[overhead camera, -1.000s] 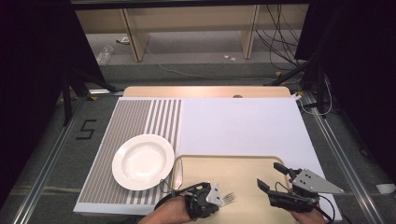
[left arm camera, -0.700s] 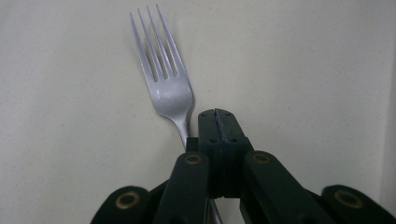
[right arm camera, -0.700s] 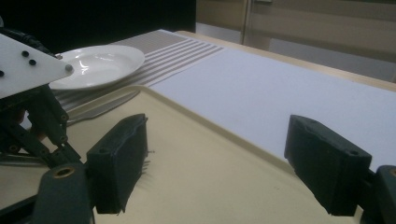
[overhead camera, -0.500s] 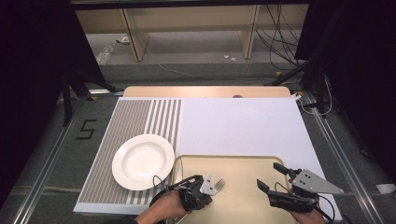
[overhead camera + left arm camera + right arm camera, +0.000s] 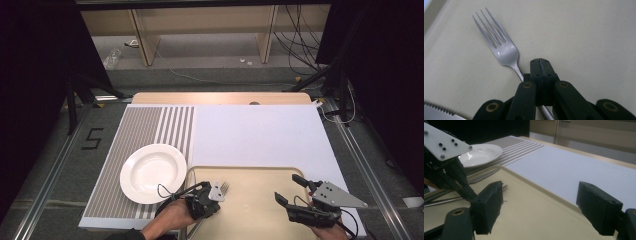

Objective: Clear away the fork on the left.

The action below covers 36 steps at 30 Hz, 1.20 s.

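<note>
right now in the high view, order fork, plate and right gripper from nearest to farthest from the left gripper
1. fork, held in the left gripper, tines past its tip.
2. plate, just to its left on the striped mat.
3. right gripper, across the tray to its right.

A tray (image 5: 260, 172) is sitting at the near edge of the table (image 5: 260, 135), with a plate (image 5: 153, 173) lying just to its left on a striped mat (image 5: 150, 125). A fork (image 5: 499, 47) is lying in the tray's left part, a knife (image 5: 436, 111) resting beside it
</note>
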Each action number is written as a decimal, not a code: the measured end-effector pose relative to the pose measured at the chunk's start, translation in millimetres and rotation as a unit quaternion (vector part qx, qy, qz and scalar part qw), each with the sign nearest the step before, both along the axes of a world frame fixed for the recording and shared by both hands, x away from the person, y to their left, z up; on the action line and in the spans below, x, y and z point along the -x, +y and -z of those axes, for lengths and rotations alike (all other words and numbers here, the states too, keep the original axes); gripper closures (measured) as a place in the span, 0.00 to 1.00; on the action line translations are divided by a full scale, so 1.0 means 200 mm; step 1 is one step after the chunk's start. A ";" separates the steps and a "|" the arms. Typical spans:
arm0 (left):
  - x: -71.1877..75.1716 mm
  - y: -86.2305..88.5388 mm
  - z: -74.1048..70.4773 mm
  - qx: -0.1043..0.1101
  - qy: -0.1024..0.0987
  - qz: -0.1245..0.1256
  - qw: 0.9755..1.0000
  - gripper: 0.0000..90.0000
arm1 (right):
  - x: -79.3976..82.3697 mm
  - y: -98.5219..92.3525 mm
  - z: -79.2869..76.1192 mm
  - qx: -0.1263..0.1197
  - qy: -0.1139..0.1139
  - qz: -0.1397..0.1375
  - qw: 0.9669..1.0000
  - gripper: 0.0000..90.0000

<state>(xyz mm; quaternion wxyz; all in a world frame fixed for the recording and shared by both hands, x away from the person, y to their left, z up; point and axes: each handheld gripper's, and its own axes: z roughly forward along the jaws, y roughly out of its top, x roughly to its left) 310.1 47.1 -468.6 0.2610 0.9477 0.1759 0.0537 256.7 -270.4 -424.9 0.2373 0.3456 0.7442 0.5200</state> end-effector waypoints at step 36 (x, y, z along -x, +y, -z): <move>-0.04 0.06 -0.01 -0.008 0.014 -0.021 1.000 0.99 | 0.00 0.00 0.00 0.003 0.001 -0.002 1.000 0.25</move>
